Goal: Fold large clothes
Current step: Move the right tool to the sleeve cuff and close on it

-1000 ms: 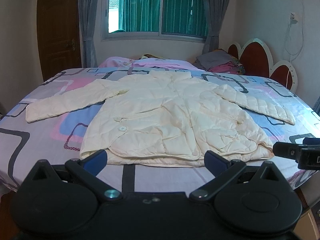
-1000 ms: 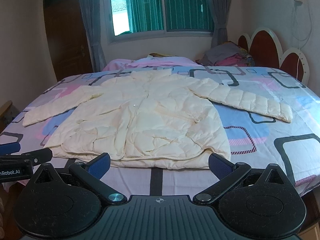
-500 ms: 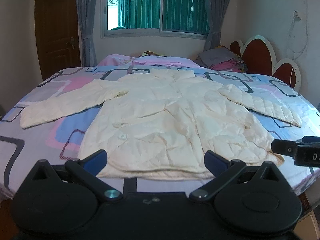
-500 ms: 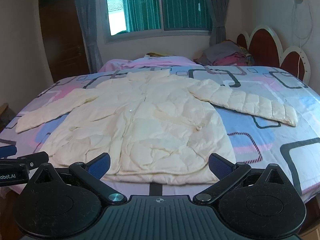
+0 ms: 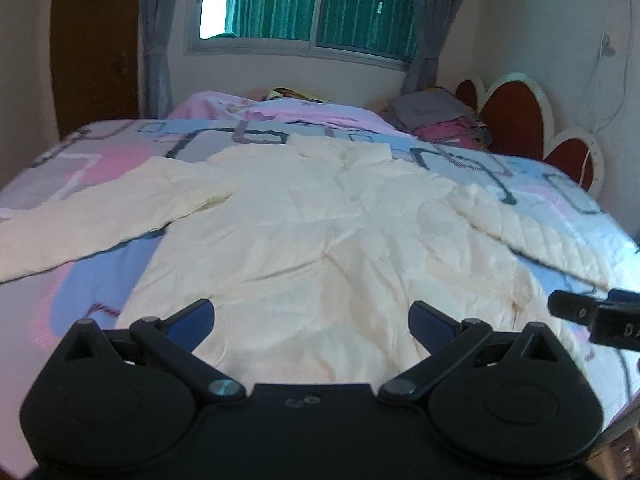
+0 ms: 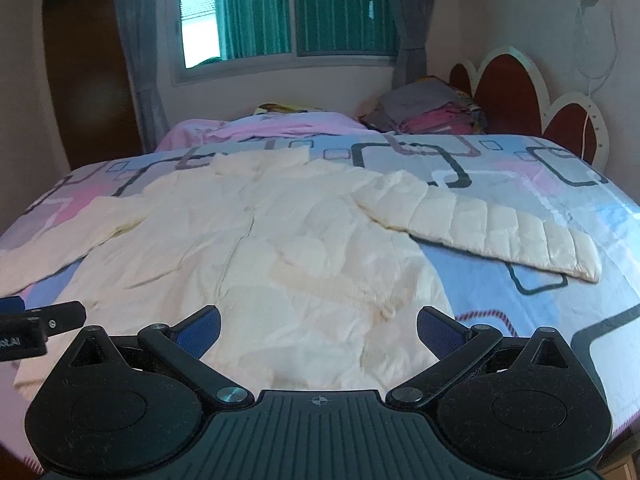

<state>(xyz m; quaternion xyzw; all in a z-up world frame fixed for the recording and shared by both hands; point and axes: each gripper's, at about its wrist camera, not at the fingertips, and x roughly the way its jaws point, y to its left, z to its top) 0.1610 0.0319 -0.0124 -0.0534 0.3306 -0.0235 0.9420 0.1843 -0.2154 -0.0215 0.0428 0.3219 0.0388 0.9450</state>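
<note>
Jacket [image 5: 320,240] – cream, puffy, spread flat face-up across centre frame on the patterned bed [image 5: 80,168], both sleeves out to the sides. Left hand-held gripper [image 5: 312,318] wide open, holding nothing, low centre over the hem. Right hand-held gripper [image 6: 319,322] also spread wide, empty – same spot. Clothes pile [image 6: 432,114] upper right by the headboard [image 6: 516,92].

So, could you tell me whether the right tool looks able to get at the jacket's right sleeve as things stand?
Probably yes: the right tool is open, and the sleeve lies flat on the bedspread with nothing covering it.
</note>
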